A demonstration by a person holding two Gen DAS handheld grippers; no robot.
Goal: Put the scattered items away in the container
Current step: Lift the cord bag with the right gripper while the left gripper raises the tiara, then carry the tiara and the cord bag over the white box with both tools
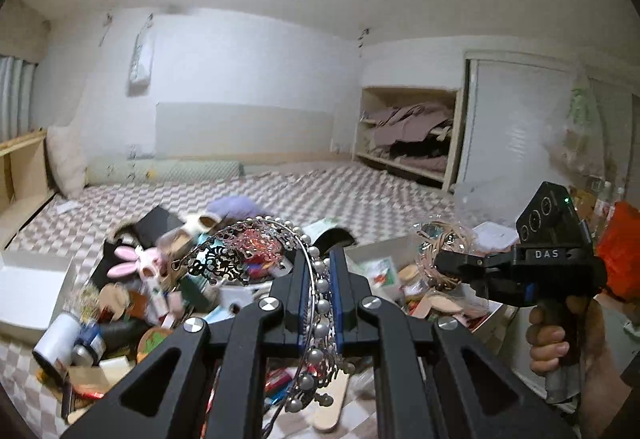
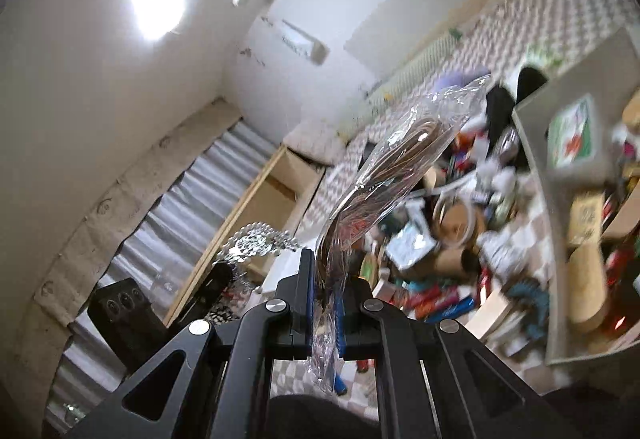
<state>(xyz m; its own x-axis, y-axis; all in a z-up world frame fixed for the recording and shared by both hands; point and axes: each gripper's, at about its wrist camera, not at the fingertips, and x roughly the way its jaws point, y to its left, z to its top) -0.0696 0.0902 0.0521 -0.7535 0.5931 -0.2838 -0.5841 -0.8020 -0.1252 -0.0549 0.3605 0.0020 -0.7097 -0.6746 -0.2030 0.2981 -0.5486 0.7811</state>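
The checkered floor mat (image 1: 360, 195) carries a clutter pile (image 1: 168, 279) at 7 o'clock, a white box (image 1: 28, 287) at 9, a pillow (image 1: 66, 163) at 10.

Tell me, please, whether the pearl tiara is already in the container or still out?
Out: the left gripper holds the tiara raised above the pile.

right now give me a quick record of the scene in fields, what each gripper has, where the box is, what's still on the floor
left gripper: jaws shut on a pearl tiara, held up above the clutter
right gripper: jaws shut on a clear bag of rubber bands, also lifted
box: white, on the floor mat, already holding several things
floor pile: many small things still scattered left of the box, including a pink bunny toy
person: hand on the right gripper's handle
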